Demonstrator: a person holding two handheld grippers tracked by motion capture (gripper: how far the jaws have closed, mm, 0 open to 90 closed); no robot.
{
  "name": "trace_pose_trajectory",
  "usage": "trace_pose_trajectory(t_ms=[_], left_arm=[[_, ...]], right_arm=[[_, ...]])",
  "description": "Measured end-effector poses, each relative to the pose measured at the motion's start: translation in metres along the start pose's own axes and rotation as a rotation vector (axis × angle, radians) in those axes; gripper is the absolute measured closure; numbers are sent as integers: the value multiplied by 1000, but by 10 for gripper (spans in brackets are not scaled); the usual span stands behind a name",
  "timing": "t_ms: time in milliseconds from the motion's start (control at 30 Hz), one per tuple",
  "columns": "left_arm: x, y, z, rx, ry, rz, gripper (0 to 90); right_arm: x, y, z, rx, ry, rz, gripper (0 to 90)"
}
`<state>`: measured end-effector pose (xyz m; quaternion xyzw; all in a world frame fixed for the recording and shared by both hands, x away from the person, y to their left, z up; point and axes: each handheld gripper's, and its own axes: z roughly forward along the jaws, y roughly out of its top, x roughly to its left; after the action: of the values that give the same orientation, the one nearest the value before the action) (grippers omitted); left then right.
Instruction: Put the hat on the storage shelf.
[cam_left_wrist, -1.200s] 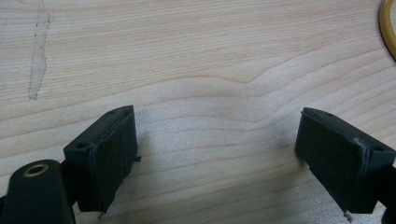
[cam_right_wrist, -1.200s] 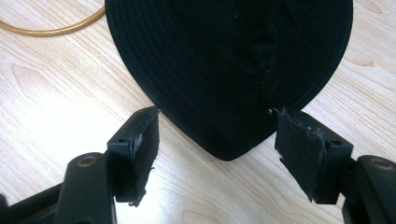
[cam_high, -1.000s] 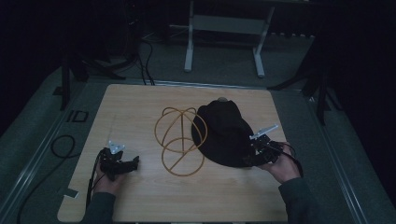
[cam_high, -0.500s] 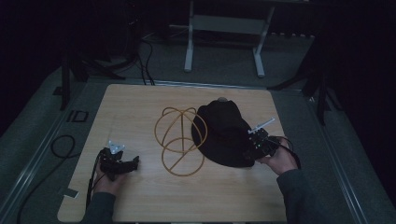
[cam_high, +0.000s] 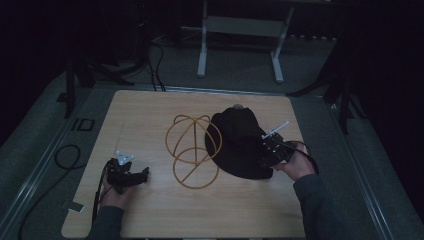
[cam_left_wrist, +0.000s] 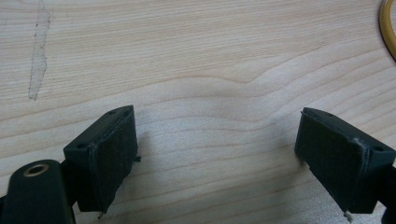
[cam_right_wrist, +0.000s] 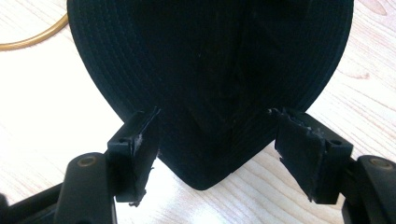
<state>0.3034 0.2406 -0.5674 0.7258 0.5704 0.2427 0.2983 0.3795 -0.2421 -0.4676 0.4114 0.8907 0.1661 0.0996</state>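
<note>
Right hand-held gripper (cam_right_wrist: 212, 154), jaws spread, straddles the black fabric brimmed hat's (cam_right_wrist: 210, 70) folded brim: slide deeper, then pinch firmly.

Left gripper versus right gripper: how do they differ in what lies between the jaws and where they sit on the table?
The left gripper has bare wood between its jaws; the right gripper has the brim of the black hat between its jaws, pads apart from it. In the high view, the left gripper sits near the table's front left, apart from the wire frame; the right gripper is at the hat's right edge. Both stand open.
</note>
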Motion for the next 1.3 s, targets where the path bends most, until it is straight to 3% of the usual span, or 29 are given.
trace_pose_trajectory(t_ms=[467,1300], left_arm=[[0,0,0,-2,0,-2,134],[0,0,0,-4,0,-2,134]], right_arm=[[0,18,4,41,1,-14,303],[-5,51,0,56,7,-9,304]])
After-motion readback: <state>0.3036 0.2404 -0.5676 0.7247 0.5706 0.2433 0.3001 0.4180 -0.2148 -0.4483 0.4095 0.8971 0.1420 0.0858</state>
